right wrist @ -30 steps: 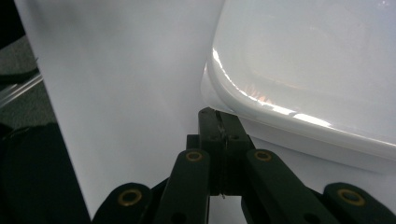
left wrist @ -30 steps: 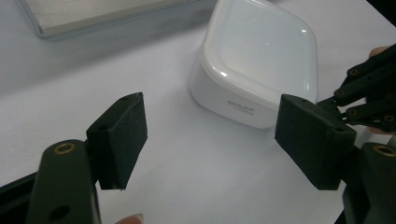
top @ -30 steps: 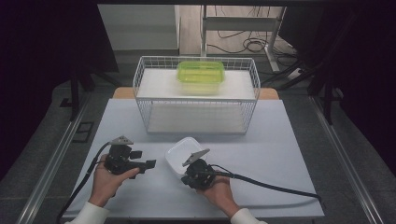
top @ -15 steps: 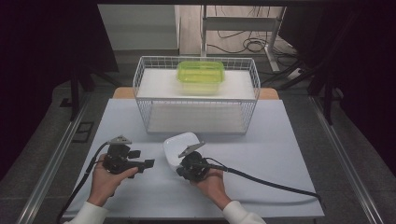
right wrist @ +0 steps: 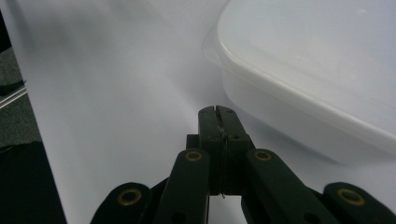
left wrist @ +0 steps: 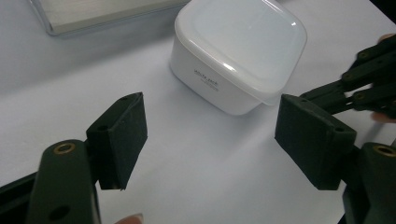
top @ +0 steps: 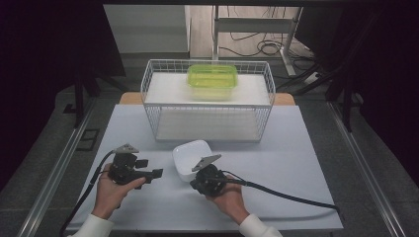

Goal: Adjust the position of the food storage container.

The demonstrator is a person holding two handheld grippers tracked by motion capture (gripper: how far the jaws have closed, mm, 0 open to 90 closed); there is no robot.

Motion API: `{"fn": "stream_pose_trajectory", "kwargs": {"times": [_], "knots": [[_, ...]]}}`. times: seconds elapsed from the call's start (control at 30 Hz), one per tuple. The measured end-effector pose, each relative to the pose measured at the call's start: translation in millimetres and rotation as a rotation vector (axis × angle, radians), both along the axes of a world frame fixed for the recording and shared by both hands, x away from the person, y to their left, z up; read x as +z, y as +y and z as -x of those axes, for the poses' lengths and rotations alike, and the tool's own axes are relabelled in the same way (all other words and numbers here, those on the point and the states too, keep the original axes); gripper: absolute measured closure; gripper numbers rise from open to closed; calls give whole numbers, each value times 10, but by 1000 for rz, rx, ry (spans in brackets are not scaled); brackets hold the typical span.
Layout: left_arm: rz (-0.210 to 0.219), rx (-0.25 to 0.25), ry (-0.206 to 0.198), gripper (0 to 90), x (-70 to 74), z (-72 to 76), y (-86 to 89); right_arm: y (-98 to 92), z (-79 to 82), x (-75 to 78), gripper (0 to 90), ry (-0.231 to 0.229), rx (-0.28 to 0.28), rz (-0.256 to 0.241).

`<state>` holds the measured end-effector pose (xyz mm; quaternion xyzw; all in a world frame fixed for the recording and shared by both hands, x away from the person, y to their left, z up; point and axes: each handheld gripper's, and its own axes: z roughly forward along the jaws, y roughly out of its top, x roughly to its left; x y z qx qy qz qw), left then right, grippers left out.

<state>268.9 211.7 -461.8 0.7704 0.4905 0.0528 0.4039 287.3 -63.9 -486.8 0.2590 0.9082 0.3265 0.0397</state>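
Note:
A white lidded container (top: 191, 157) stands on the white table in front of the wire basket. My left gripper (top: 149, 168) lies to its left, pointing at it, open and empty. In the left gripper view the container (left wrist: 240, 51) sits beyond the wide-apart pads (left wrist: 119, 140), with a clear gap of table between. My right gripper (top: 196, 185) is at the container's near right corner. In the right gripper view its jaws (right wrist: 218, 114) are shut with nothing between them, and the container (right wrist: 317, 70) lies close on the right.
A white wire basket (top: 207, 106) stands at the back of the table with a green lidded container (top: 211, 79) in it. The right gripper's cable (top: 291, 195) trails over the table to the right. Dark floor surrounds the table.
My right hand and gripper have shifted slightly left and forward beside the white container, which seems nudged a little to the left. The left gripper has barely moved.

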Motion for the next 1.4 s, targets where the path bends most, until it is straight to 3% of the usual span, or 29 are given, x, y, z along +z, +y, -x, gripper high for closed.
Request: {"fn": "stream_pose_trajectory", "kwargs": {"times": [0.07,0.17,0.2,0.23,0.27,0.33,0.37,0.43,0.5,0.53,0.67,1.13,1.4], "knots": [[1,2,-1,247,4,2,8,-203,13,91,892,-1,-29,-23],[7,5,0,247,8,3,8,-353,5,145,859,-4,-53,-40],[8,5,0,247,9,3,6,-429,-4,167,824,-7,-60,-51],[11,6,0,247,7,2,2,-539,-7,197,716,-18,-88,-61],[11,6,0,247,7,2,2,-539,-7,197,716,-18,-88,-61],[19,10,4,247,6,2,-8,-717,-12,220,536,-42,-138,-75],[19,10,4,247,6,2,-8,-717,-12,220,536,-42,-138,-75],[25,13,6,246,8,1,-8,-810,-3,236,407,-65,-176,-91],[28,18,9,246,11,0,-4,-897,-26,257,327,-48,-200,-106],[30,23,12,245,10,-2,-5,-992,-60,274,294,-16,-216,-156],[49,31,23,242,11,-2,-16,-1154,-118,314,213,3,-244,-197],[107,39,50,236,11,-9,-25,-1505,-252,383,232,7,-357,-227],[118,45,55,234,9,-3,-27,-1520,-280,406,258,40,-358,-241]]}}
